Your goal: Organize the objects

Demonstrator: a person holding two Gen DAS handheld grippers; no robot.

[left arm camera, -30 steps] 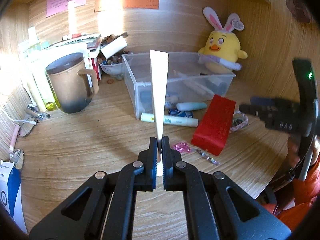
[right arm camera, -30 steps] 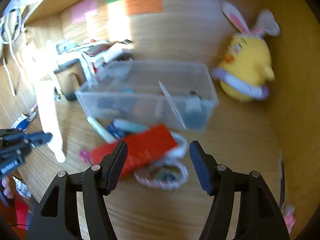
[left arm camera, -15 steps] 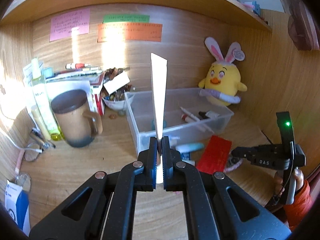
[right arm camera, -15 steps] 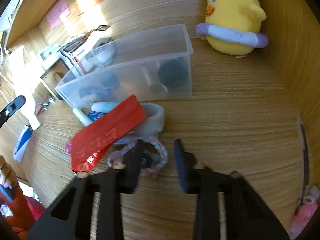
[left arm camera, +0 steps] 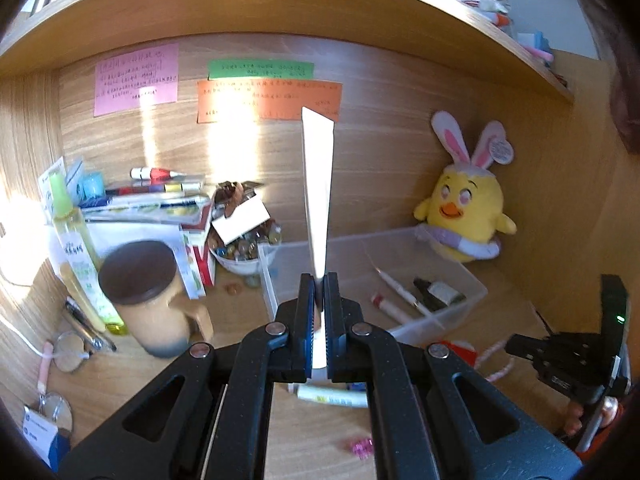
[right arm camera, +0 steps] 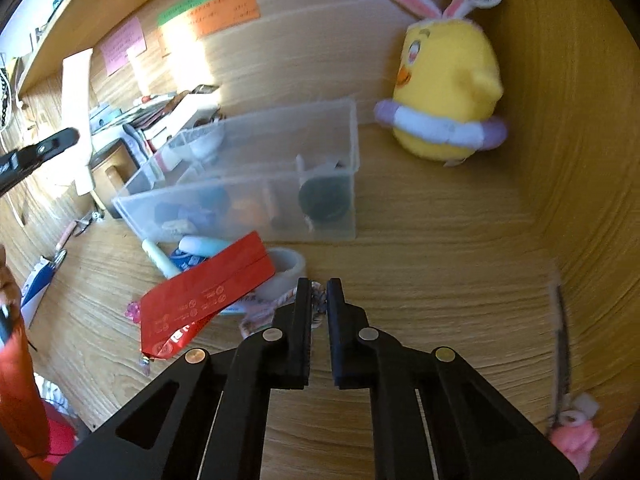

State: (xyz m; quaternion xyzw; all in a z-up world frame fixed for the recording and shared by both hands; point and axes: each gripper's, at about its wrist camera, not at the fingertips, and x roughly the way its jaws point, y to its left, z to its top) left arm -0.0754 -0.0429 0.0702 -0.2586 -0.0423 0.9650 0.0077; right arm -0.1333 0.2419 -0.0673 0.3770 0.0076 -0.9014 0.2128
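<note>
Pinching a white tube (left arm camera: 318, 200) by its lower end, the left gripper (left arm camera: 319, 280) has its fingers closed tight, the tube standing upright beyond the fingertips, above the clear plastic bin (left arm camera: 460, 280). The right gripper (right arm camera: 319, 286) has its fingers nearly together on a pink-and-white braided cord (right arm camera: 318, 300) lying on the tabletop (right arm camera: 440, 264), just right of a red envelope (right arm camera: 208, 292).

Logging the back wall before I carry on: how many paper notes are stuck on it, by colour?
Pink note: 1
Green note: 1
Orange note: 1
Total: 3
</note>
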